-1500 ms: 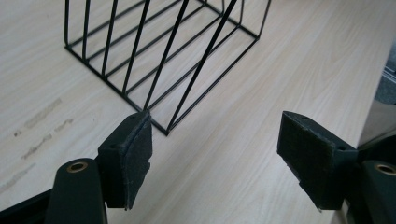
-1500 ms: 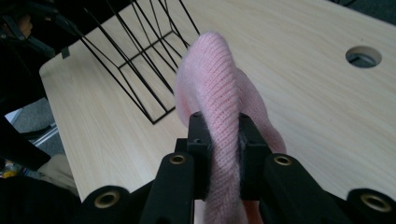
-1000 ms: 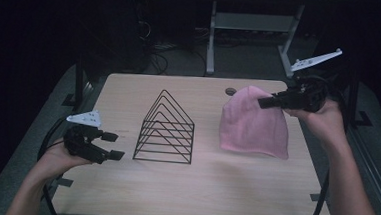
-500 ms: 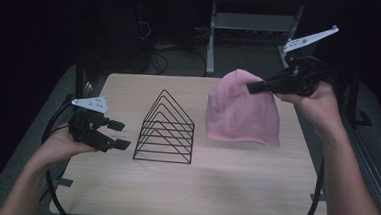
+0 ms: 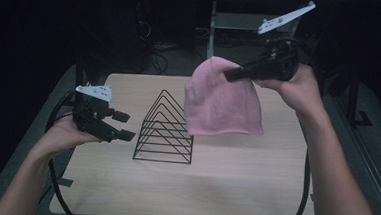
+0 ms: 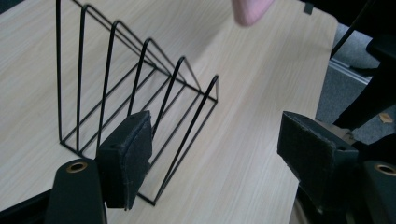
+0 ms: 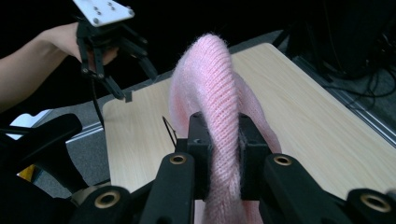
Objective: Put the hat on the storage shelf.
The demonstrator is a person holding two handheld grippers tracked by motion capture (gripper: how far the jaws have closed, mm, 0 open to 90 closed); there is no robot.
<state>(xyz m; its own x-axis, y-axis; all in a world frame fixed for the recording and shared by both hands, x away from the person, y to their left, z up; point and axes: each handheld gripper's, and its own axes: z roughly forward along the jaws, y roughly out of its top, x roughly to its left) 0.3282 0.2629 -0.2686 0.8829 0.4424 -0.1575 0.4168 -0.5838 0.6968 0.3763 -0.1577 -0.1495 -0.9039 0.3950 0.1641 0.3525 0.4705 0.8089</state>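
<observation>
Pink knit hat [image 5: 222, 102] pinched in right claw [image 5: 229, 76], hanging above table [image 5: 254, 181]

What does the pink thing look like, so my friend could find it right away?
Start at the pale wooden table and find the black wire rack with triangle loops standing near its middle. Just right of the rack, the pink knitted hat hangs in the air, pinched near its top by the right gripper. It is the only soft, pink thing there; everything around it is black metal or wood.
</observation>
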